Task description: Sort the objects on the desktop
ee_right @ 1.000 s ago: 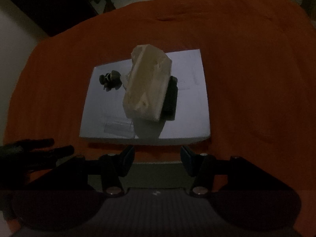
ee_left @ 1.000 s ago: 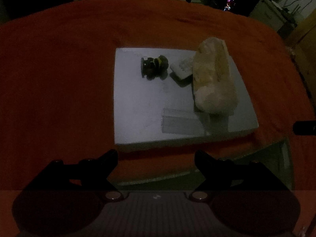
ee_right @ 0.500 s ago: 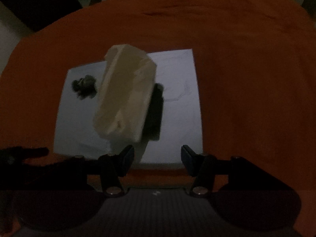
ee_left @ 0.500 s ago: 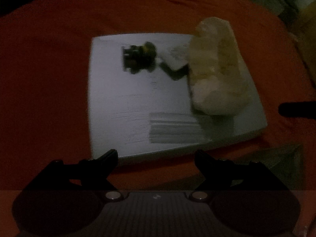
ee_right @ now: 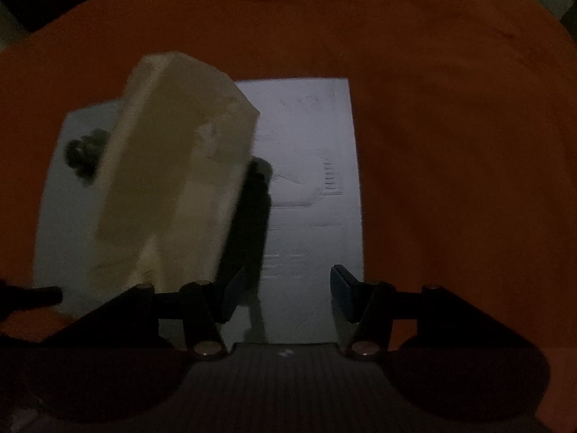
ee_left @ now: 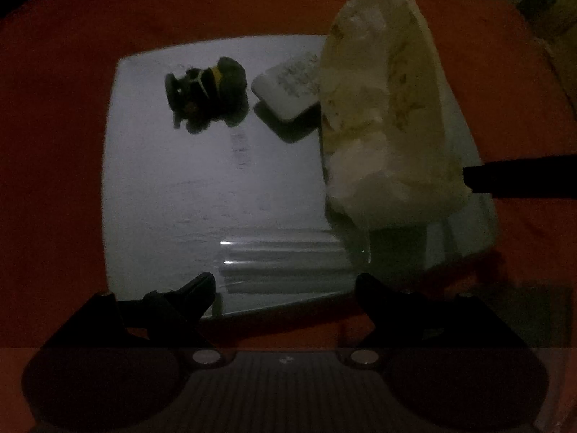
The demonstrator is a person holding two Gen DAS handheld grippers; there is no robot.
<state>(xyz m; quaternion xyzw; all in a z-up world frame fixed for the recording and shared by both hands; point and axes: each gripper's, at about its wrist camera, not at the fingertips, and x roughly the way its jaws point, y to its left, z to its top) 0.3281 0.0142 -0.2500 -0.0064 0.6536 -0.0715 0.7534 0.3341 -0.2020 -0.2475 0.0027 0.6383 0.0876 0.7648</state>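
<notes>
On a white board [ee_left: 173,187] [ee_right: 313,180] over orange cloth lie several objects. A small dark roller-like item with a yellow band [ee_left: 205,93] [ee_right: 83,155] sits at the far left, and a small white flat card [ee_left: 288,90] lies beside it. A big cream soft pack [ee_left: 386,122] [ee_right: 173,180] lies on the right side. A clear plastic case [ee_left: 288,263] is at the near edge. A black item [ee_right: 256,209] lies against the pack's right side. My left gripper [ee_left: 285,288] hangs open just short of the clear case. My right gripper [ee_right: 286,288] is open over the board, empty.
Orange cloth [ee_left: 54,144] [ee_right: 450,144] covers the table all around the board. A finger of my right gripper [ee_left: 523,176] reaches in beside the pack, and my left gripper's finger [ee_right: 29,294] shows at the left edge. The dim room lies beyond the table.
Both grippers have come down and closer to the board, so the objects look larger. The jaws have kept their width. Nothing on the board has moved.
</notes>
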